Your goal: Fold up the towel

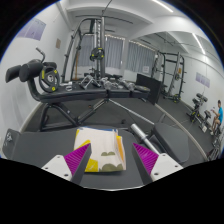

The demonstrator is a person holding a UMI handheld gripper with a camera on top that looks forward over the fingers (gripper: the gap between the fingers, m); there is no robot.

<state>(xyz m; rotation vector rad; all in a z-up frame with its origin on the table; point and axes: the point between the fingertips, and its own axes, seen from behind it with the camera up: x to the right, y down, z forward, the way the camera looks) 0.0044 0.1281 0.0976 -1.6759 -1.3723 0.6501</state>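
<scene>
The hand-held gripper (112, 160) is wide open and holds nothing. The towel (97, 144), cream with yellow edges and already folded into a rectangle, lies on the floor (55, 125) between and just ahead of the fingers, its near end by the left pad (80, 160). Beyond it stand a bench (70, 92) and a rack (85, 50); a barbell (145, 130) lies to the right.

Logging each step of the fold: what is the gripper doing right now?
Gripper: open, holding nothing; the folded cream-yellow cloth towel lies between its fingers on the grey bench.
</scene>
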